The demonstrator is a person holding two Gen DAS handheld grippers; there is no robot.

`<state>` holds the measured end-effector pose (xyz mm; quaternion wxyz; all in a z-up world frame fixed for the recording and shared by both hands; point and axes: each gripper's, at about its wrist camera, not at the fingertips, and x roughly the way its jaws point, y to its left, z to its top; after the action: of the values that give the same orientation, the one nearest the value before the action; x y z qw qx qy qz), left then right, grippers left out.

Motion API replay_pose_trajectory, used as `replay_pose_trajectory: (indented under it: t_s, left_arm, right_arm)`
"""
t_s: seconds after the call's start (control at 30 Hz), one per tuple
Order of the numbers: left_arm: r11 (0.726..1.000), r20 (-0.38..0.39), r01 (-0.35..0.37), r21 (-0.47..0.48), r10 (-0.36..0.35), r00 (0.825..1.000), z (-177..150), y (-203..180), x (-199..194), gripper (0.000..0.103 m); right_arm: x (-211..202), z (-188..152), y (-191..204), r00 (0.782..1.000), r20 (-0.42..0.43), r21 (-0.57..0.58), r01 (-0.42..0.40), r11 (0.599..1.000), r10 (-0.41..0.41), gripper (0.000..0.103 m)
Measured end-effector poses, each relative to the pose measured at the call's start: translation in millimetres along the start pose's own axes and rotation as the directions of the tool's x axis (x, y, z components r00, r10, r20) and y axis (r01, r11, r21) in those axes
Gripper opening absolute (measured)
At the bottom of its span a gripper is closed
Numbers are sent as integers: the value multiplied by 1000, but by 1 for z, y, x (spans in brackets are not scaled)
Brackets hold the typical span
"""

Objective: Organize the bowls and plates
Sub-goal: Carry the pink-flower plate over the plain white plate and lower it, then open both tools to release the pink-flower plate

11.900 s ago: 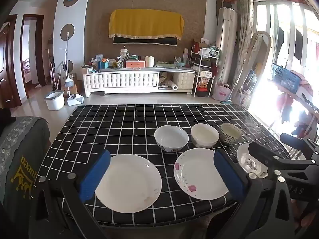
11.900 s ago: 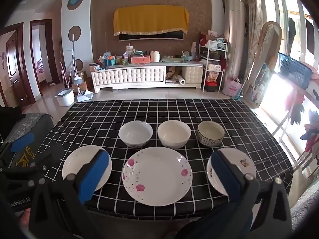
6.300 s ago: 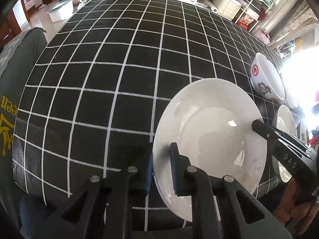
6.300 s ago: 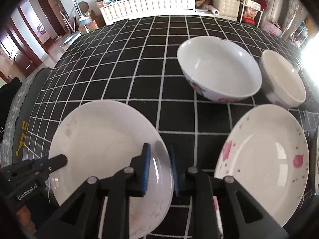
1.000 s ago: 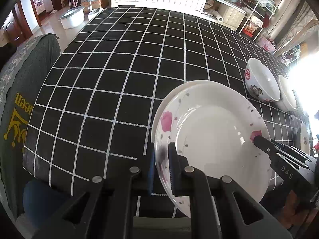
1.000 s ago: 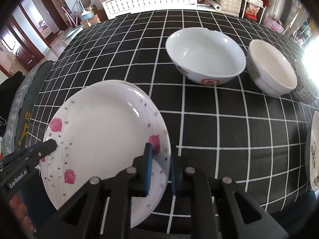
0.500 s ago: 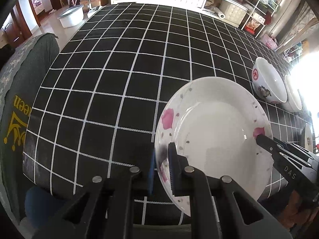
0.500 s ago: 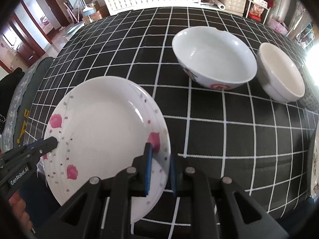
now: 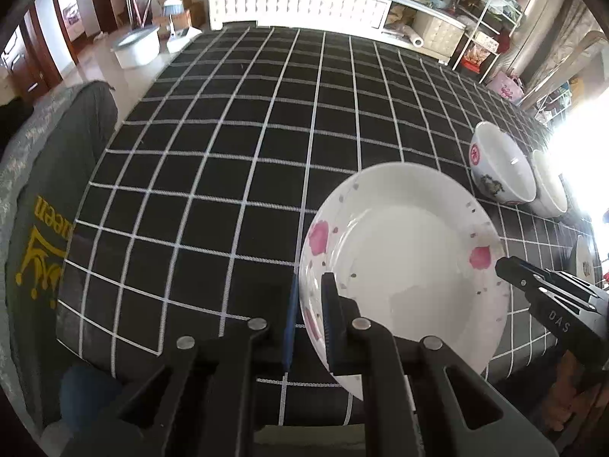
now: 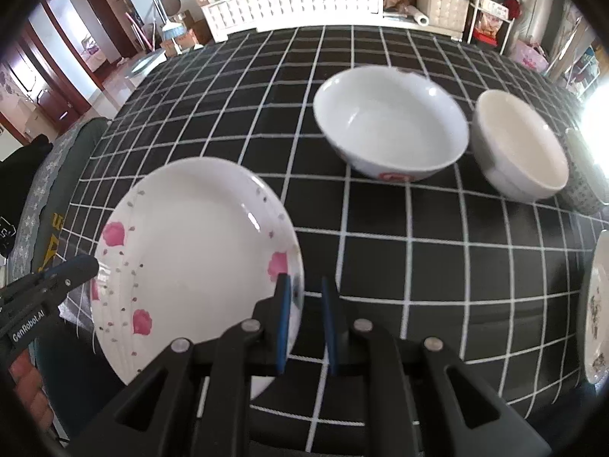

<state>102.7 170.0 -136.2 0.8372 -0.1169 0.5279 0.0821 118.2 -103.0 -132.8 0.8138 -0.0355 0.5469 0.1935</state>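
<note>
A white plate with pink flowers lies at the near left of the black checked table, seemingly stacked on a plain white plate that is hidden beneath it. My left gripper is shut on its left rim. My right gripper sits at the plate's right rim, jaws slightly parted, the rim between them with a gap on the right side. Three bowls stand in a row behind: a wide white bowl, a cream bowl and a patterned bowl.
A third plate with a small picture lies at the right edge. A chair back with a grey cover stands left of the table. The table's front edge is just below the grippers.
The flowered plate has settled square over the plain plate, which no longer peeks out. My right gripper's jaws have parted a little from the rim. The left gripper keeps its hold.
</note>
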Motion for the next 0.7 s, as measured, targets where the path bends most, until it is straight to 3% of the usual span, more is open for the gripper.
replay_pose_trajectory:
  t_s: [0.17, 0.43, 0.7]
  left_arm:
    - [999, 59, -22, 40, 19, 998, 0, -14, -23, 11]
    - [994, 121, 18, 107, -31, 992, -4, -52, -54, 11]
    - [983, 166, 55, 172, -84, 983, -9, -93, -77, 19]
  right_arm:
    - [-21, 0, -4, 999, 44, -12, -10, 1000, 11, 20]
    - [-55, -4, -10, 994, 104, -33, -23, 999, 26, 21]
    - [-91, -9, -22, 976, 216, -2, 42, 999, -40, 28]
